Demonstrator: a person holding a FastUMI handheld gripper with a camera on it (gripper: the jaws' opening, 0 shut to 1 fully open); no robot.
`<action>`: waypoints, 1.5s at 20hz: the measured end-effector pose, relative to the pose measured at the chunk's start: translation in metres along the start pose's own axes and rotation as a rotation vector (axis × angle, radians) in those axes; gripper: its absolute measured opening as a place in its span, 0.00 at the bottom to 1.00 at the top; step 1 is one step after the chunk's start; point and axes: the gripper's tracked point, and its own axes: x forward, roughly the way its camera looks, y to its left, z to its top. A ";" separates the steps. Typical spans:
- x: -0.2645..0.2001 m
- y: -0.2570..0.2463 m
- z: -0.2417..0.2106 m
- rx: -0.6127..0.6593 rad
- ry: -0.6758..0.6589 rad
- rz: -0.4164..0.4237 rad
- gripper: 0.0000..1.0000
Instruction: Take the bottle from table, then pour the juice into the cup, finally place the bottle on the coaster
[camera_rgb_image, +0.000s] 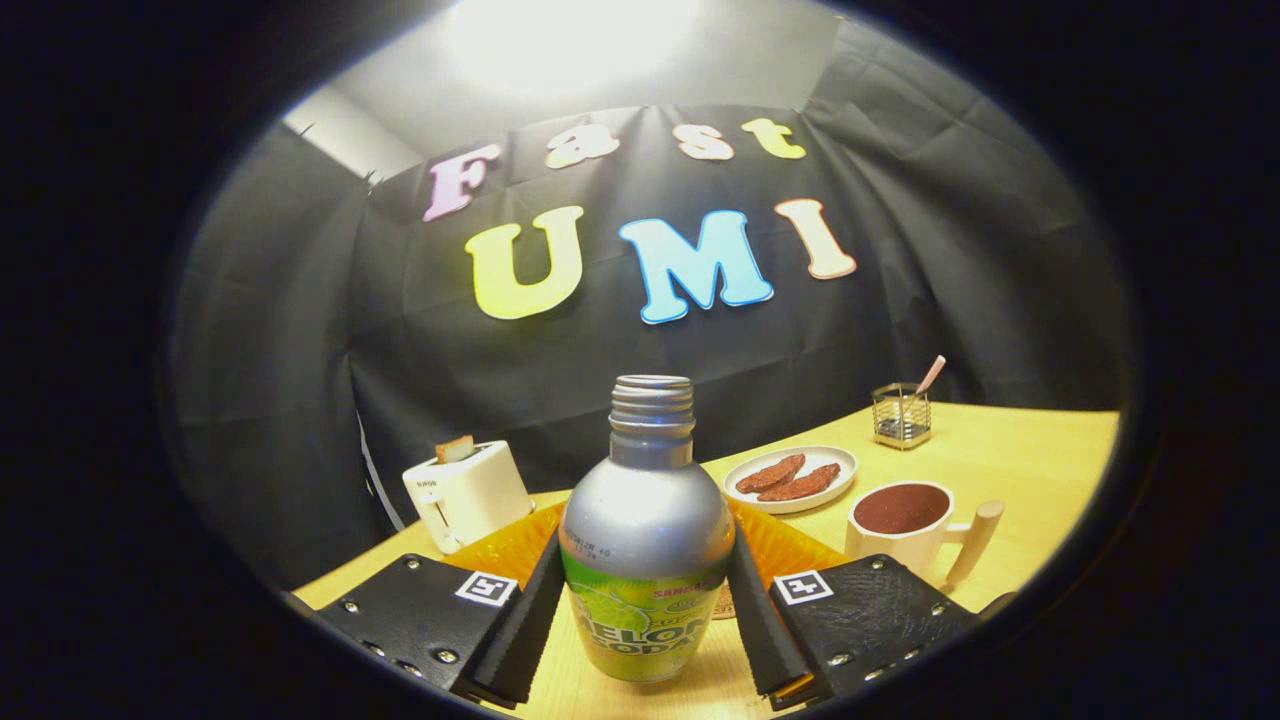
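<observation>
My fingers (645, 610) press on both sides of the open-necked bottle (646, 540), which stands upright between them, its base at the table (1020, 460). Just behind it lies an orange coaster (780, 545). Beyond my right finger sits the cup (905, 525), filled dark, with a plate (792, 478) further back. Beyond my left finger stands a white toaster (466, 492).

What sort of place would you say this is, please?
Probably a staged breakfast table in a booth: white toaster, white plate of brown food, full white mug. The gripper holds the silver bottle.
</observation>
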 end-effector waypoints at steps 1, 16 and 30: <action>0.002 -0.005 0.002 0.023 0.001 -0.006 0.79; 0.018 -0.028 0.012 0.527 -0.003 0.052 0.79; 0.023 -0.035 0.018 0.925 -0.042 0.061 0.79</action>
